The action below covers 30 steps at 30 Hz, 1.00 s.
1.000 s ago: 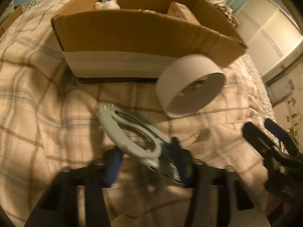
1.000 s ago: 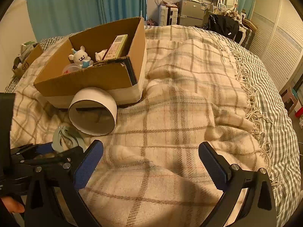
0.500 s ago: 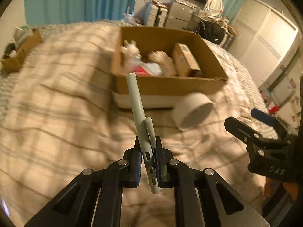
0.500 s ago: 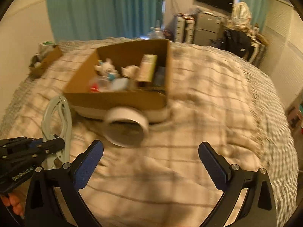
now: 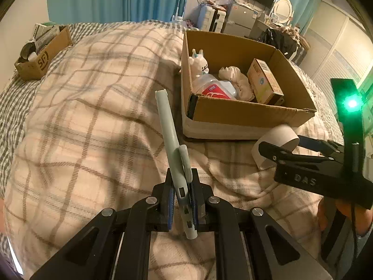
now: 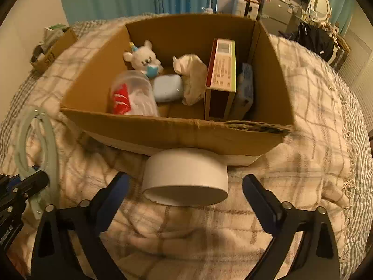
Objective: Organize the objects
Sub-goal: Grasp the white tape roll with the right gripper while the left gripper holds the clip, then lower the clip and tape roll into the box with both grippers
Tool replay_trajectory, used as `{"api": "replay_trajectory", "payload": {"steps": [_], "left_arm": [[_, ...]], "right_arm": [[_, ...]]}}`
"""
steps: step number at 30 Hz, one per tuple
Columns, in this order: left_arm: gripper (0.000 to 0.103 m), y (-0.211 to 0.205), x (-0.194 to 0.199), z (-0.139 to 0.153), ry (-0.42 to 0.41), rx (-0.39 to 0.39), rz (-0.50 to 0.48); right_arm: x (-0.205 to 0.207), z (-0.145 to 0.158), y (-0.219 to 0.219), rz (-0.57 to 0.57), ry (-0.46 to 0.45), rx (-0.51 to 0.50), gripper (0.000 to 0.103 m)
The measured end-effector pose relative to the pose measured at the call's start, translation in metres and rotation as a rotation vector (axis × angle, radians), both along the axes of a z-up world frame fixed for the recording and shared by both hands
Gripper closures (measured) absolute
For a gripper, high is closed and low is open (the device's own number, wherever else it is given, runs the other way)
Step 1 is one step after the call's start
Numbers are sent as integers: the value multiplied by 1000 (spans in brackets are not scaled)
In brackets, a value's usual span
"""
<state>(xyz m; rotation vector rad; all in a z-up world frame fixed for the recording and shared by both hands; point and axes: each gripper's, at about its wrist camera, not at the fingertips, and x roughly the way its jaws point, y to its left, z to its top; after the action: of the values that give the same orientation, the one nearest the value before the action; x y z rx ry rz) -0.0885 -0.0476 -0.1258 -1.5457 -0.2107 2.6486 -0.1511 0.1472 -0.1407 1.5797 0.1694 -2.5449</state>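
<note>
At the bottom centre of my left wrist view, the left gripper (image 5: pixel 183 206) has its fingers pressed tight on a pale green plastic hook (image 5: pixel 173 149). I hold it edge-on, so it runs as a thin strip from between the pads up toward the middle of the frame, clear of the plaid blanket (image 5: pixel 93 116). In the right wrist view the same hook shows as a loop at the left edge, pinched at its lower end.

In the right wrist view, my right gripper (image 6: pixel 185 200) is spread wide, one blue pad at lower left and the other at lower right. Neither touches anything. Between them and just beyond lies the white cardboard ring (image 6: pixel 185 177), resting on the blanket with its far side against the front wall of the cardboard box (image 6: pixel 174 133).

The box fills the centre and upper half of that frame. Inside, from left to right, I see a white plush toy (image 6: pixel 143 56), a clear cup with red print (image 6: pixel 131 94), a light blue case (image 6: pixel 167 87), a crumpled cream cloth (image 6: pixel 192 74) and an upright carton (image 6: pixel 221 70).

At the upper left, well apart, a smaller cardboard box (image 5: pixel 40 58) sits at the bed's edge.
</note>
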Motion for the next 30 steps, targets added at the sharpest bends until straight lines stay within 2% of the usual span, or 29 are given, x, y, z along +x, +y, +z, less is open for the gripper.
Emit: {"api": "replay_trajectory", "payload": {"steps": [1,7,13,16,23,28,30], "left_arm": [[92,0,-1,-1,-2,1,0],[92,2,8,5,5,3,-11],[92,1,25,44,77,-5,-10],[92,1,32,70,129,-15,-11],[92,9,45,147,274,-22,-25],[92,20,33,179,326,-38,-60],[92,24,20,187,336,-49,-73]], "right_arm": [[-1,-2,0,-3,-8,-1,26],[15,8,0,-3,21,-26,25],[44,48,-6,41,87,-40,26],[59,81,-12,73,144,-41,26],[86,179,-14,103,328,-37,26],[86,235,-19,136,421,-46,26],[80,247,-20,144,431,-54,26]]}}
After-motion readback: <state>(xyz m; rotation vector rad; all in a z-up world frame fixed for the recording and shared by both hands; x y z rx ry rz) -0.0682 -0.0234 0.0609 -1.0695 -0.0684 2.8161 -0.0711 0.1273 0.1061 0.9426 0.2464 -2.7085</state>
